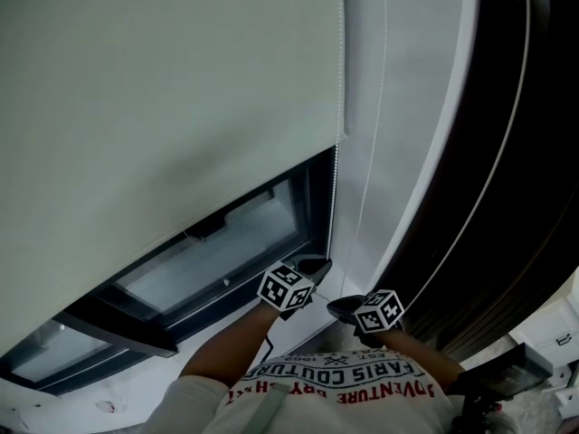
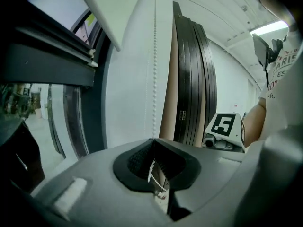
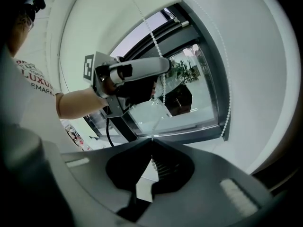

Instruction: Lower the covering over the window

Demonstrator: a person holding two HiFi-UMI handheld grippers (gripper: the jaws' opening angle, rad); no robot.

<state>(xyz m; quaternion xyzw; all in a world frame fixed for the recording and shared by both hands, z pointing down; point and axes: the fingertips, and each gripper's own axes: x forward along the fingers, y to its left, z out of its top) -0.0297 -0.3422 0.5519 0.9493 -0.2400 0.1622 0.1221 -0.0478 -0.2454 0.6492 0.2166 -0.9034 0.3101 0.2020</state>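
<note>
A pale roller blind covers most of the window; its bottom edge runs slantwise above a strip of bare glass. A white bead chain hangs along the blind's right side. My left gripper is shut on this chain, which runs up from the jaw tips and trails back between the pads. Just below and to the right, my right gripper is also shut on a strand of the chain at its tips. In the right gripper view the left gripper shows ahead, with a chain strand above it.
A white wall strip and dark curved frames stand right of the window. A second chain strand hangs by the dark window frame. The person's printed shirt fills the bottom of the head view.
</note>
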